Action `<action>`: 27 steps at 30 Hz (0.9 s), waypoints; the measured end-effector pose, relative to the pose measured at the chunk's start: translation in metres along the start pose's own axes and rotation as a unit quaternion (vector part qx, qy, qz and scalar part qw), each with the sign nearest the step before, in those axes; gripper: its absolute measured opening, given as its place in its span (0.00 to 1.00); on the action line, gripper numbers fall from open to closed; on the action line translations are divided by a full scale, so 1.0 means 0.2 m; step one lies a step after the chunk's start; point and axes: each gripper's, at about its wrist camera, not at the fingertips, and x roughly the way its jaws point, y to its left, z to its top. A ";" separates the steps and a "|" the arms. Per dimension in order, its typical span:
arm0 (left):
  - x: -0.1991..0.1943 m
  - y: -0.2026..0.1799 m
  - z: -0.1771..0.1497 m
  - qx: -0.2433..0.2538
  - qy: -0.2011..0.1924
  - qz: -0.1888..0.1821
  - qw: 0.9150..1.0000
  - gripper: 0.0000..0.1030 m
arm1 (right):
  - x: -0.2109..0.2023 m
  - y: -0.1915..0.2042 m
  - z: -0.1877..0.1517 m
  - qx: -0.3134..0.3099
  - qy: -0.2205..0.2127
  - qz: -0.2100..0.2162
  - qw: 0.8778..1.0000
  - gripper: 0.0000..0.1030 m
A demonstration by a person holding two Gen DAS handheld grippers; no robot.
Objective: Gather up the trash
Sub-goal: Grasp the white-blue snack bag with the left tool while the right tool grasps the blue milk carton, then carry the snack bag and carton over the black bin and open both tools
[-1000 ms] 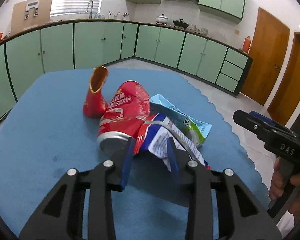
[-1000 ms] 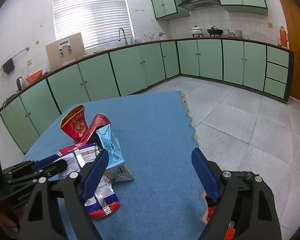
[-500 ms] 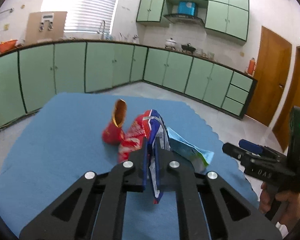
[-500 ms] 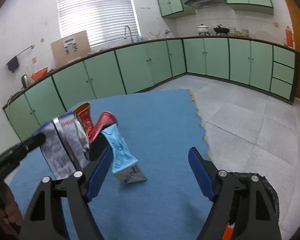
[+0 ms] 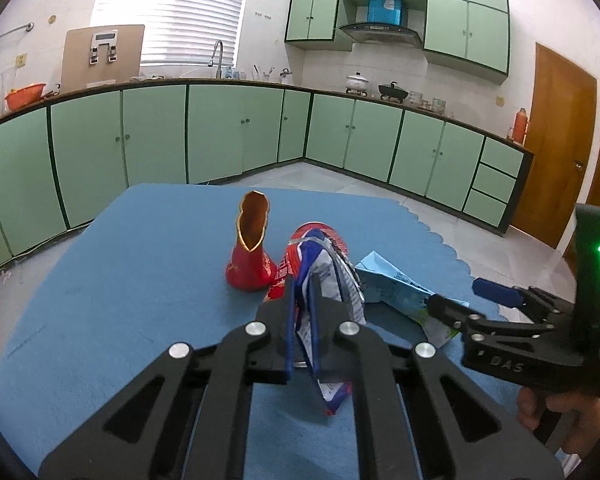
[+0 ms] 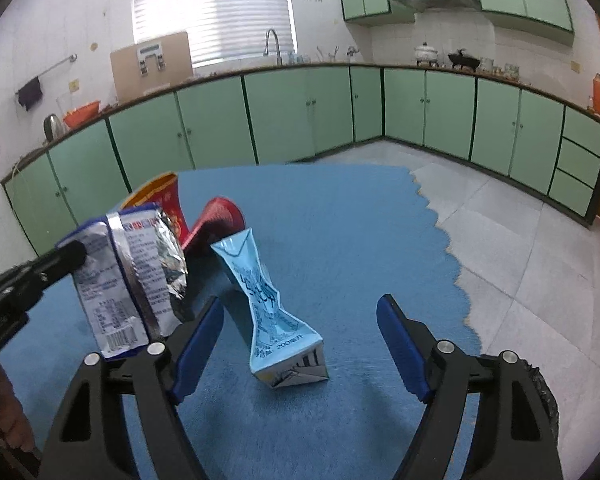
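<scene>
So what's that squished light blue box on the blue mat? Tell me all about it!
The light blue carton looks like a small paper drink box with dark blue printing. Its middle is pinched in, its top flattened. It lies tilted on the blue mat, in front of the right gripper, whose open jaws are not touching it.

Between my right gripper's (image 6: 300, 344) parted fingers only the crumpled blue carton (image 6: 272, 312) stands; the blue mat (image 6: 360, 216) toward its scalloped right edge lies bare.
</scene>
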 end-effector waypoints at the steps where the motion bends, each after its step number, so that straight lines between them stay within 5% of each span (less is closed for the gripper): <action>1: 0.00 0.01 0.00 -0.001 0.000 0.000 1.000 0.05 | 0.03 0.00 0.00 -0.001 0.010 0.002 1.000 0.75; 4: 0.01 0.02 0.00 -0.005 0.001 -0.001 1.000 0.05 | 0.09 0.00 0.01 -0.002 0.041 0.011 0.999 0.64; 7: 0.01 0.02 0.00 -0.006 0.001 -0.002 1.000 0.05 | 0.12 -0.01 0.00 0.001 0.063 0.021 0.998 0.35; 27: -0.10 -0.16 0.05 0.013 -0.020 -0.057 0.998 0.05 | -0.28 -0.15 0.01 0.028 0.002 0.005 1.000 0.33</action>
